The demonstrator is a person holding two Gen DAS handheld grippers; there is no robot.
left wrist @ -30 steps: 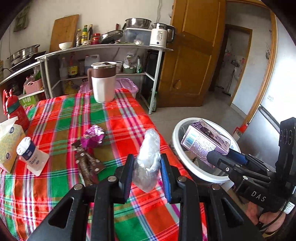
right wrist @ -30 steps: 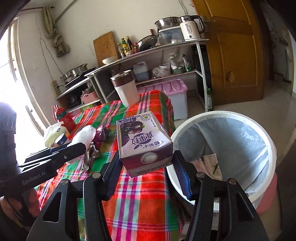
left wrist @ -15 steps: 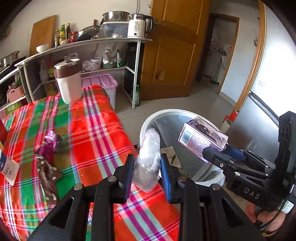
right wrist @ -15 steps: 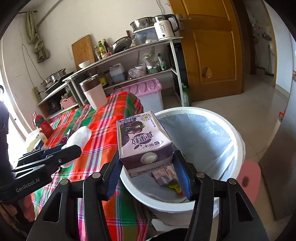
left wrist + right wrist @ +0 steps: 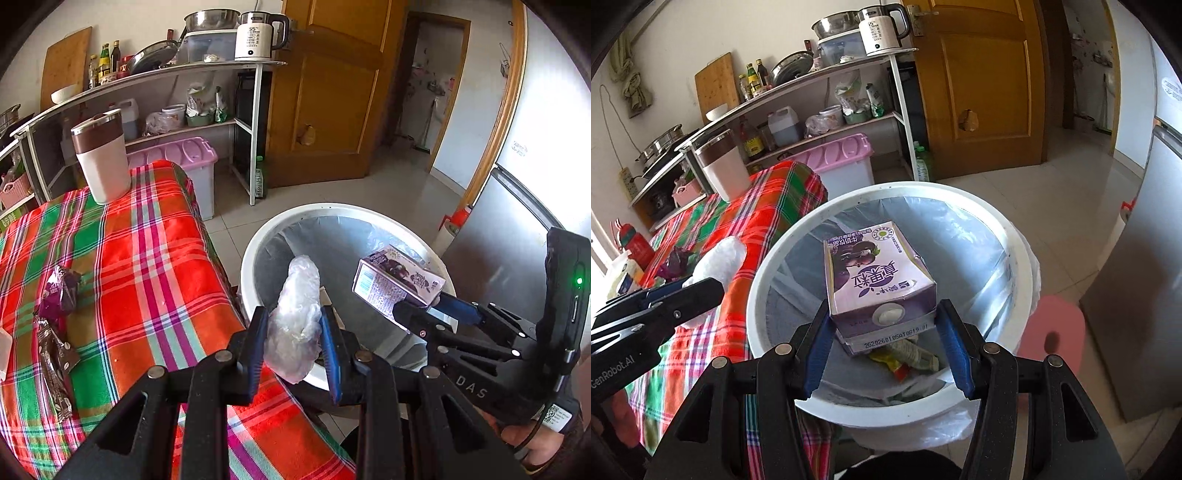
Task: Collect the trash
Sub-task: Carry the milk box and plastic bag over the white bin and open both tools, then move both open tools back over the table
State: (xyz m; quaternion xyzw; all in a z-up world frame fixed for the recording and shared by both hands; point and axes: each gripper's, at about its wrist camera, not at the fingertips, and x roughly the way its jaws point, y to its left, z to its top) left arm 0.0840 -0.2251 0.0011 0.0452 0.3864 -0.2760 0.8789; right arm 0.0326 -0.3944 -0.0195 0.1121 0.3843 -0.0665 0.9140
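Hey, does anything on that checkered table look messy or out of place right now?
Yes. Two pieces of litter lie on the checkered tablecloth: a crumpled purple wrapper and a brown wrapper just below it. Nothing looks spilled or broken.

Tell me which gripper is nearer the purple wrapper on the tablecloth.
Left. The left gripper, shut on the crumpled plastic bag, is at the table's edge, nearer the purple wrapper. The right gripper, holding the milk carton, is over the trash bin, farther away.

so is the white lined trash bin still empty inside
No: in the right wrist view wrappers lie at the bottom of the white lined trash bin, below the purple drink carton held over it.
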